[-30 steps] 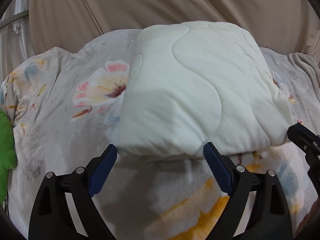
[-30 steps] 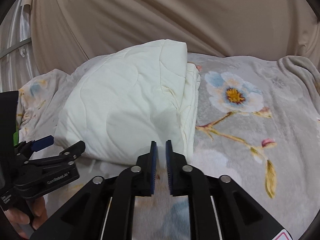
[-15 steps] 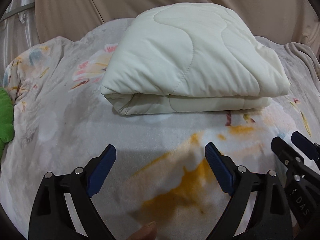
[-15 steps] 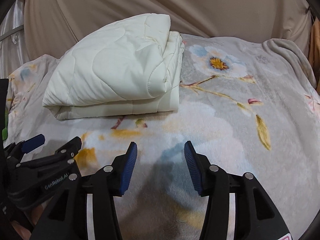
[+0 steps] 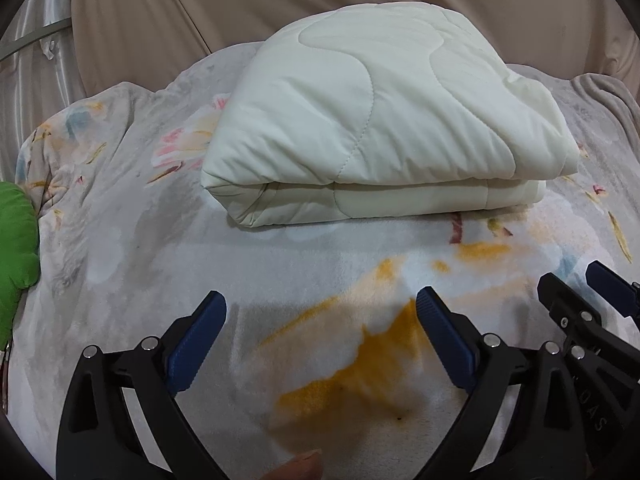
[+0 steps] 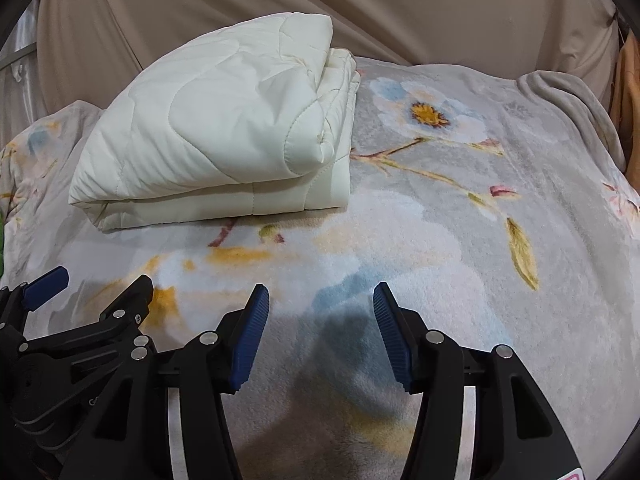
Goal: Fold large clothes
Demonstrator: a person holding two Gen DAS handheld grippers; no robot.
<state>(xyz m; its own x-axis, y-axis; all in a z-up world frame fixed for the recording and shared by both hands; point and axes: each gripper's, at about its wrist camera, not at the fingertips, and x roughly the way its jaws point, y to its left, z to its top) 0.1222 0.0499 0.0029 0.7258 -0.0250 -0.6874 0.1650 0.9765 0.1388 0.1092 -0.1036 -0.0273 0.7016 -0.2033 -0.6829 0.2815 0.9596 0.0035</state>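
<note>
quilting in cream, the folded quilt (image 5: 384,120) lay stacked in layers toward the far edge of the bed, on the flowered blanket (image 5: 320,280), its folded edge facing the grippers. it looked squared and finished, which would explain why neither claw held it. the left gripper (image 5: 320,340) sat low over the near edge of the bed, well apart from the quilt, tilted downward, its jaws opening wide with nothing but blanket between them. the right gripper (image 6: 320,332) rested just beside it, also angled down at the blanket, jaws parted about halfway and empty. a fingertip (image 5: 300,466) showed at the bottom of the left view. a green cloth (image 5: 16,240) lay at the left edge of the bed. i judged the fold done.
</note>
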